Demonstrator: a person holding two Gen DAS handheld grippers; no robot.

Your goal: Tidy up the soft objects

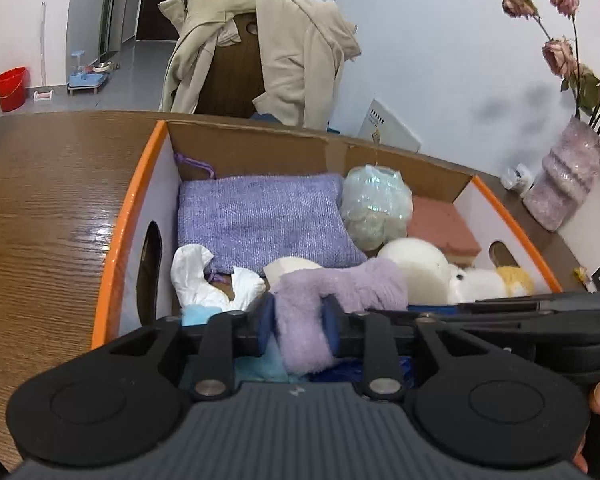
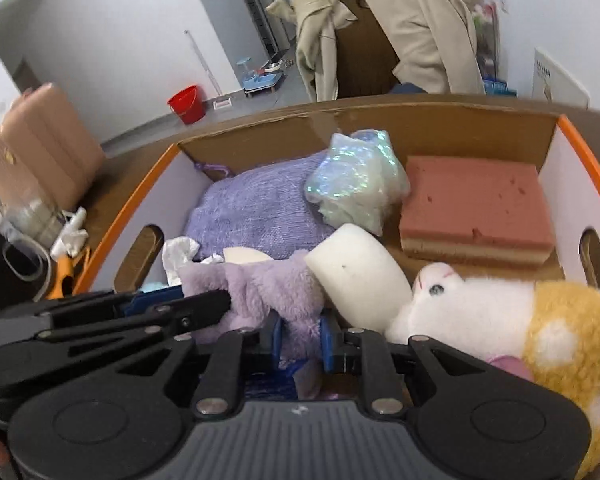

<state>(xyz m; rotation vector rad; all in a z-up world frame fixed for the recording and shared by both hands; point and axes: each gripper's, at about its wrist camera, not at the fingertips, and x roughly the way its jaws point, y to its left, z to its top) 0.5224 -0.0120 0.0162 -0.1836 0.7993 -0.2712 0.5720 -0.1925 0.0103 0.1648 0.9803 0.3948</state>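
Both grippers hold one fluffy lilac plush piece over an orange-rimmed cardboard box. My left gripper is shut on its near end. My right gripper is shut on the same lilac plush; the left gripper's arm comes in from the left. In the box lie a purple knit pouch, an iridescent mesh ball, a pink sponge, a white foam piece, a white-and-yellow plush animal and crumpled white cloth.
The box stands on a brown wooden table. A vase of dried roses stands at the table's right. A chair draped with a beige coat is behind the box. A tan bag and scissors lie left of the box.
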